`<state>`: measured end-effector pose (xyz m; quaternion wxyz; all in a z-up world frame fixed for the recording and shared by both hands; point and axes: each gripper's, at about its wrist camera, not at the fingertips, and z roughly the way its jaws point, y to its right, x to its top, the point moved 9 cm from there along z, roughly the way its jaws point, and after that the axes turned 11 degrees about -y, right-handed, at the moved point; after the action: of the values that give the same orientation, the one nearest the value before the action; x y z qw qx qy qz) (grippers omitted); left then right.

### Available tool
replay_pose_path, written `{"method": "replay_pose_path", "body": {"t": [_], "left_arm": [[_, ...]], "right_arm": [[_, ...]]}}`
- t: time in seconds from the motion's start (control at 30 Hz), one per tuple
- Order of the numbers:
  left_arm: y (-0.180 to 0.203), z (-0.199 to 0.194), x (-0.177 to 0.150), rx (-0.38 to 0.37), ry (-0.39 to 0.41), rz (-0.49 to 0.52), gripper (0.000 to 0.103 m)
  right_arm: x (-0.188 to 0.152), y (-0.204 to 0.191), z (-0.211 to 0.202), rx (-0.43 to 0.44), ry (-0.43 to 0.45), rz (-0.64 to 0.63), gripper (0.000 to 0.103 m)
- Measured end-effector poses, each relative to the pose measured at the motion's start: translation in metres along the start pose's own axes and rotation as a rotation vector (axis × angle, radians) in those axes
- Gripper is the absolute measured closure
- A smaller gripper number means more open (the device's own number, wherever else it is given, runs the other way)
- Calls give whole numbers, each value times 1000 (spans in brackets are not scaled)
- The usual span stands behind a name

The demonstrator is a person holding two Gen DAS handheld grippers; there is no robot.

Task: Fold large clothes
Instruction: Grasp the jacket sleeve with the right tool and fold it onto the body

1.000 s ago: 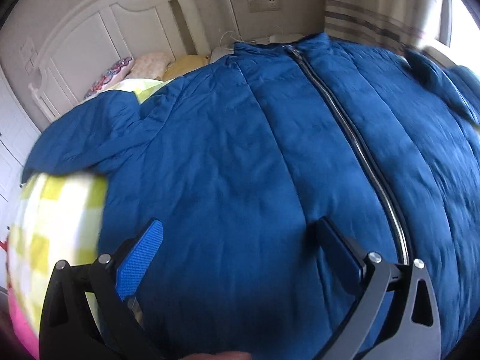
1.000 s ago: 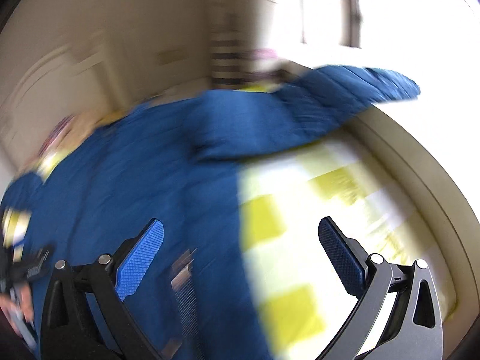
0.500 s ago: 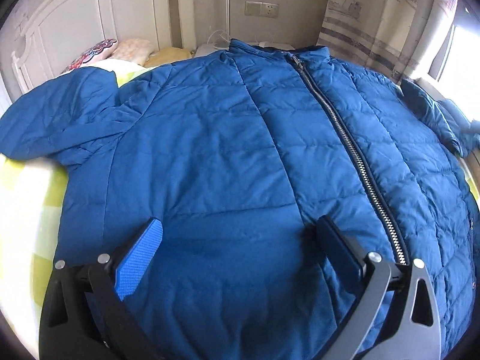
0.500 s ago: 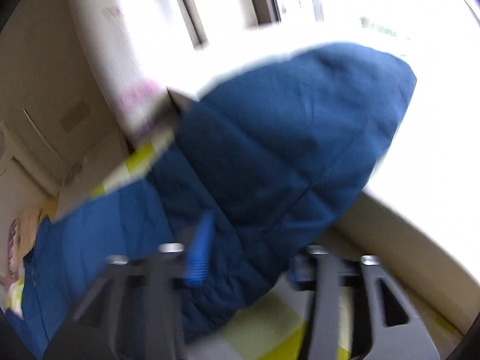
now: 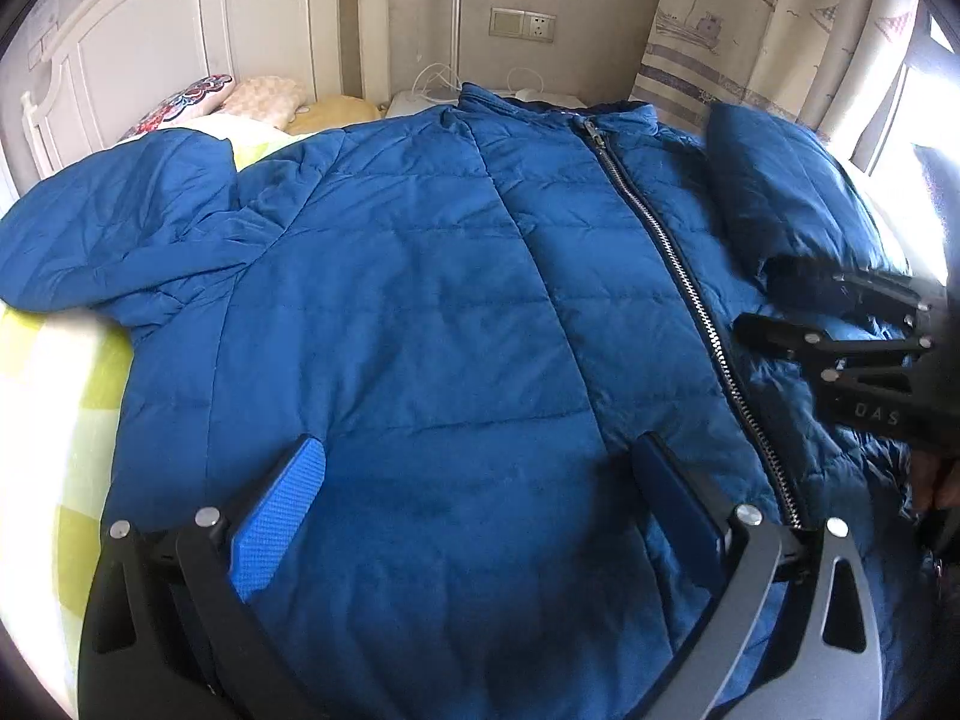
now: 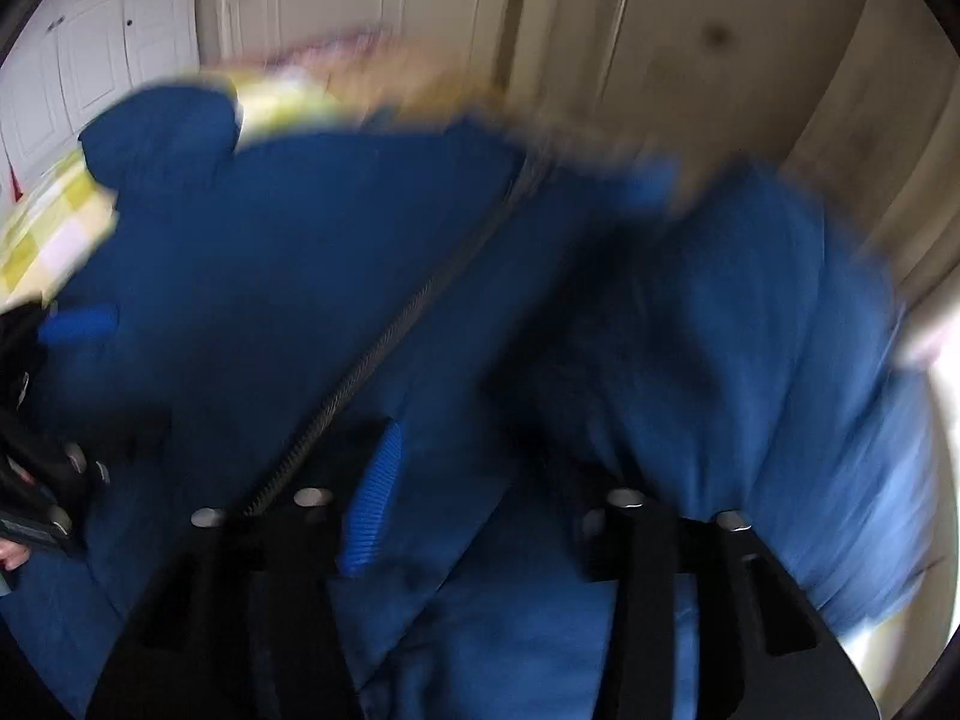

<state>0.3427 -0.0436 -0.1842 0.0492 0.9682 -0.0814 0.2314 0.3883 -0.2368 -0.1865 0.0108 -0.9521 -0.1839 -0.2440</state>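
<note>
I see the bed [image 5: 54, 420] with its yellow-and-white checked cover filling the lower left of the left wrist view, and the white headboard [image 5: 180, 30] behind it. Spread over nearly the whole bed lies the blue padded jacket [image 5: 420, 312], front side up, zipped shut, its collar toward the headboard. The zipper [image 5: 678, 264] runs from the collar down toward my right-hand side. One sleeve [image 5: 108, 240] lies out to the left on the cover; the other sleeve [image 5: 774, 192] is folded in over the jacket's right chest. Pillows [image 5: 240, 99] sit against the headboard, and a curtain [image 5: 732, 30] hangs at the upper right. My left gripper [image 5: 474, 516] hovers over the lower front panel, jaws wide apart with nothing between them. My right gripper [image 6: 486, 510] is over the folded sleeve beside the zipper; its view is heavily blurred. Its jaws are opening, with blue fabric between them, though I cannot tell whether the pads press on it.
</note>
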Motion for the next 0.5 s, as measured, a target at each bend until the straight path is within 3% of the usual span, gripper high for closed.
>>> {"method": "replay_pose_path", "body": {"t": [0.03,0.1,0.17,0.2,0.3,0.33,0.4,0.5], "left_arm": [[0,0,0,0,0,0,2],[0,0,-1,0,0,0,2],[0,-1,-1,-2,1,0,2],[0,-1,0,-3,1,-1,2],[0,-1,0,-3,2,-1,2],[0,-1,-1,-2,2,0,2],[0,-1,-1,3,1,2,2],[1,-1,0,4,1,2,2]], "right_arm": [[-6,3,-3,40,-18,30,45],[-20,3,-20,100,-25,94,31],[-33,7,-51,128,36,162,24],[-42,22,-75,128,112,210,24],[-64,65,-105,180,226,410,24],[-77,97,-111,220,260,564,24],[-99,151,-102,254,261,798,24],[-99,181,-74,357,229,894,25]]}}
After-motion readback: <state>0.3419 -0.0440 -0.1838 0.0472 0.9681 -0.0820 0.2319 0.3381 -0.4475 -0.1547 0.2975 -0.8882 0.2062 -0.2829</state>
